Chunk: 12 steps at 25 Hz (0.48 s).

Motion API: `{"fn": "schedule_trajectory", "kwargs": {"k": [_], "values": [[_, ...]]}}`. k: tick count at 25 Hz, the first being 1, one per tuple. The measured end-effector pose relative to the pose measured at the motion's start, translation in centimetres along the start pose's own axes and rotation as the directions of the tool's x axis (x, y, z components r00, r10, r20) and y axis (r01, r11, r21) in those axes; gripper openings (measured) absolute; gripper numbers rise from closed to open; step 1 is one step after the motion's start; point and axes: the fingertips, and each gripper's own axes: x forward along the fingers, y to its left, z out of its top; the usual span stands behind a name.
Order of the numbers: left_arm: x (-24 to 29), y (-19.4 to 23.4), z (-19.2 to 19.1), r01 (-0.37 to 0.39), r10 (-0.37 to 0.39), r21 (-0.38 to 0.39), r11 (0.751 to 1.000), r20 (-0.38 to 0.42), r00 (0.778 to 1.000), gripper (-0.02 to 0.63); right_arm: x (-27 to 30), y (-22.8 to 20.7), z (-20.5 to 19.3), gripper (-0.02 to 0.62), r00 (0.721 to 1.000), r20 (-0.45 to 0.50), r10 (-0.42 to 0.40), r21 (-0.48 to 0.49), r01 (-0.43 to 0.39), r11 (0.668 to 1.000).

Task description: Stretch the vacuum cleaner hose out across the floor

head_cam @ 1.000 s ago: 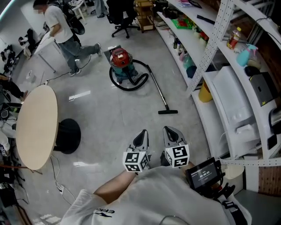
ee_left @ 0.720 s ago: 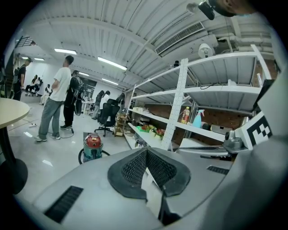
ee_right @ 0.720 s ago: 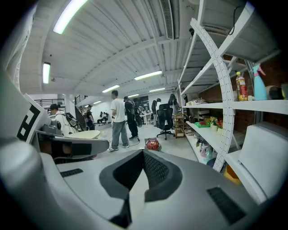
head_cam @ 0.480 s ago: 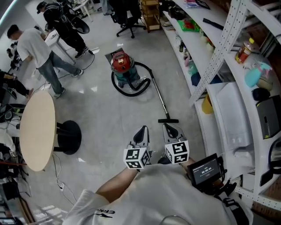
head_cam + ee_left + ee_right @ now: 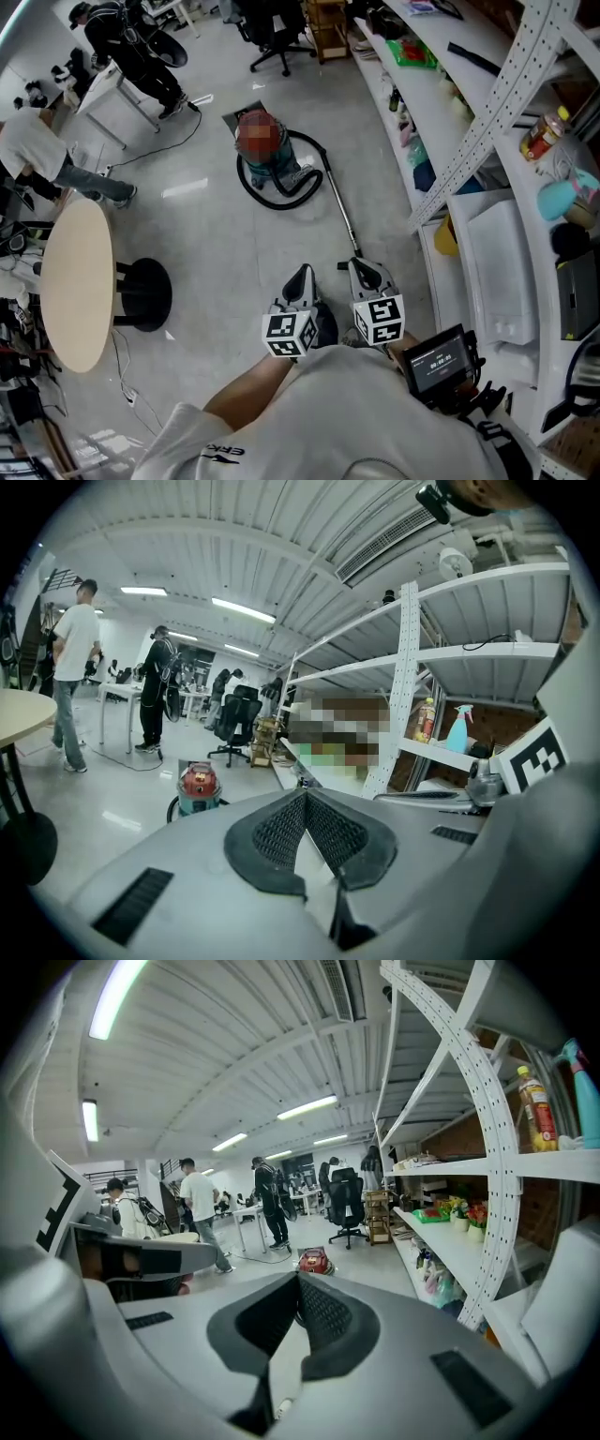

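Nothing is stretched yet: the hose [image 5: 279, 205] lies coiled round the vacuum [image 5: 268, 159] on the floor, well ahead of you. Your left gripper [image 5: 301, 277] and right gripper [image 5: 364, 272] hold their fingers clenched, empty.

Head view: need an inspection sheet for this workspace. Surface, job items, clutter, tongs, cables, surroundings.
Surface: grey glossy floor, bare around the job.
Job's things: vacuum cleaner upright; black hose looped round it, not stretched out; wand lies straight towards the person.
Clutter: round table on a black base, at left.
Grippers: left tongs and right tongs both shut, empty, side by side, short of the hose.
Cables: black cable across the floor, upper left.
Surroundings: stocked shelves at right; office chair beyond; person in dark clothes and person in white top at upper left.
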Motion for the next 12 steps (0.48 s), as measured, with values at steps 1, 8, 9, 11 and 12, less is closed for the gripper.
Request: {"fn": "schedule_trajectory", "kwargs": {"k": [1, 8, 9, 11, 12], "values": [[0.8, 0.5, 0.2, 0.003, -0.003, -0.004, 1.000, -0.002, 1.000, 0.002, 0.9, -0.3, 0.2, 0.000, 1.000, -0.004, -0.003, -0.004, 0.003, 1.000], [7.8, 5.5, 2.2, 0.039, -0.040, -0.037, 0.999, -0.021, 0.999, 0.002, 8.7, -2.6, 2.3, 0.000, 0.998, -0.054, -0.045, -0.015, 0.044, 0.999], [8.8, 6.3, 2.5, 0.043, -0.044, -0.042, 0.998, -0.026, 0.999, 0.002, 9.9, -2.9, 2.5, 0.000, 0.996, -0.066, -0.054, -0.013, 0.054, 0.998], [10.8, 7.9, 3.1, 0.054, -0.055, -0.049, 0.997, -0.037, 0.998, 0.002, 12.1, -3.5, 3.1, 0.000, 0.994, -0.083, -0.074, -0.015, 0.073, 0.997], [11.8, 8.7, 3.5, 0.060, -0.062, -0.049, 0.997, -0.042, 0.997, 0.002, 13.2, -3.8, 3.6, 0.000, 0.993, -0.087, -0.082, -0.017, 0.081, 0.997]]}}
